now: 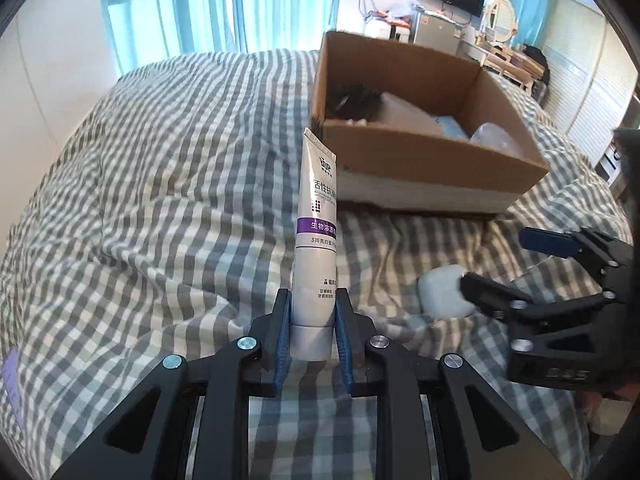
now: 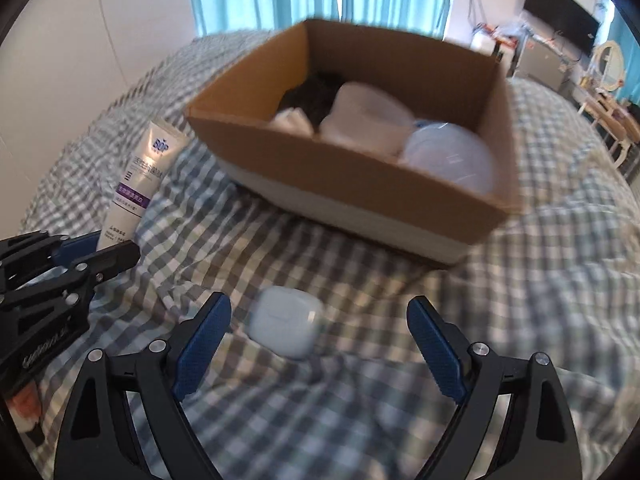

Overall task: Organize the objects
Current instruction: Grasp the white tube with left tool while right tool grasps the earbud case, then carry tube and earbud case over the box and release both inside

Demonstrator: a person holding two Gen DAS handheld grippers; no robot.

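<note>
Toothpaste tube (image 1: 316, 240), white with a purple band, stands pinched between the blue pads of the left gripper (image 1: 313, 332), whose jaws are pressed against its lower end just above the cap; the crimped end rises straight ahead of the jaws. Beyond the tube's tip, ahead and to the right of those jaws, a cardboard box (image 1: 424, 148) sits on the checked bed cover (image 1: 160, 200), holding a dark item, white items and a clear round lid. The right gripper (image 2: 320, 344) has its jaws spread wide, gripping nothing; a pale earbud case (image 2: 285, 326) lies on the cover between them, nearer the left pad and touching neither. The box (image 2: 360, 184) lies further ahead of these jaws.
</note>
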